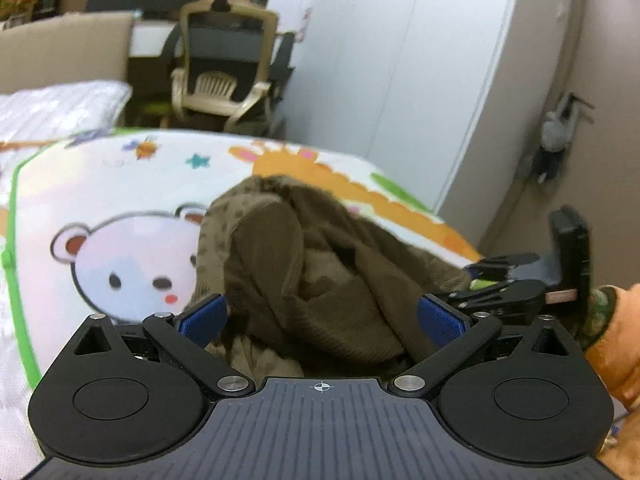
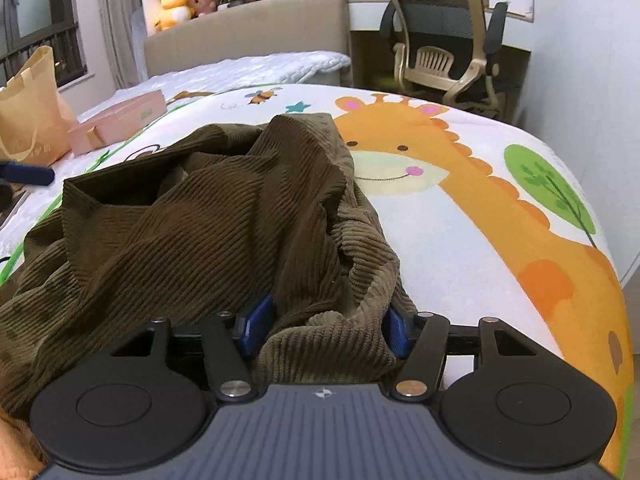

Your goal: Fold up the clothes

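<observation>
A brown corduroy garment [image 2: 192, 216] lies crumpled on a bed cover printed with a bear and a giraffe [image 2: 460, 208]. In the right wrist view my right gripper [image 2: 326, 328] has its blue pads [image 2: 256, 324] pressed in on a bunched fold at the garment's near edge. Seen from the left wrist, the garment [image 1: 320, 264] is heaped right in front of my left gripper [image 1: 322, 318]. That gripper stands wide open, with cloth lying loose between its pads [image 1: 204, 316]. The right gripper [image 1: 504, 280] shows at the garment's right side, held by a person's orange-sleeved arm [image 1: 612, 340].
A pink box [image 2: 120, 120] and a tan paper bag [image 2: 30, 116] sit at the bed's far left. Beyond the bed stands an office chair [image 2: 444, 36] beside a white wardrobe [image 1: 400, 60]. The bed's right edge [image 2: 616, 280] drops off near the wall.
</observation>
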### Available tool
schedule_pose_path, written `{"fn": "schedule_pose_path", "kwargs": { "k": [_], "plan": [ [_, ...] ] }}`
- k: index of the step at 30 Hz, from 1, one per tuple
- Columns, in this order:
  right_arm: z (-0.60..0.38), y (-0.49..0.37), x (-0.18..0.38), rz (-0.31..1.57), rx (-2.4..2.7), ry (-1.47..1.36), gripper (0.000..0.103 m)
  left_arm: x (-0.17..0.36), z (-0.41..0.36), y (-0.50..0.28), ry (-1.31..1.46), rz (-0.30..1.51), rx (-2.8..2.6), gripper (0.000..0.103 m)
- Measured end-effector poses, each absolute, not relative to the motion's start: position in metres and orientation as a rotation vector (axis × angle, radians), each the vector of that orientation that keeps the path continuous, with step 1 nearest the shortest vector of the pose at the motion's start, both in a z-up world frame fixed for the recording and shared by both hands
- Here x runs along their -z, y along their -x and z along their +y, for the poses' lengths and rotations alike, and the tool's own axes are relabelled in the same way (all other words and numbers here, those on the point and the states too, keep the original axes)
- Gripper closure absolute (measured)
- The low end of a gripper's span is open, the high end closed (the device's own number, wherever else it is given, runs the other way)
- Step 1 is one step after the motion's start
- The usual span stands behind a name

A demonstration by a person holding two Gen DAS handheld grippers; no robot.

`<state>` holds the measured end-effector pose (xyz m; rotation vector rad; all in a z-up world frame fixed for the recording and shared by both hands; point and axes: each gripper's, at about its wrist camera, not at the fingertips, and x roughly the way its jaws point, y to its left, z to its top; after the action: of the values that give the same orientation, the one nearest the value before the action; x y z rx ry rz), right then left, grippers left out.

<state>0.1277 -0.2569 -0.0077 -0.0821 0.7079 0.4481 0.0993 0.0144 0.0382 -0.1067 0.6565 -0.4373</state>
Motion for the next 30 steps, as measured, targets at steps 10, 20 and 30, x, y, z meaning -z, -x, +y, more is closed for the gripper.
{"fn": "schedule_pose_path", "kwargs": {
  "k": [10,20,30],
  "plan": [
    [-0.260,-0.105,-0.032,0.655,-0.519,-0.019,0.029,0.004,-0.009,-0.139,0.123,0.748,0.433,0.038],
    [-0.229,-0.104,-0.034,0.638,-0.529,0.099,0.028,-0.043,0.044,-0.168,0.055,0.550,0.231,0.094],
    [-0.181,-0.117,-0.025,0.588,-0.523,0.576,0.031,-0.048,0.108,-0.188,0.131,0.525,0.064,0.088]
  ]
}}
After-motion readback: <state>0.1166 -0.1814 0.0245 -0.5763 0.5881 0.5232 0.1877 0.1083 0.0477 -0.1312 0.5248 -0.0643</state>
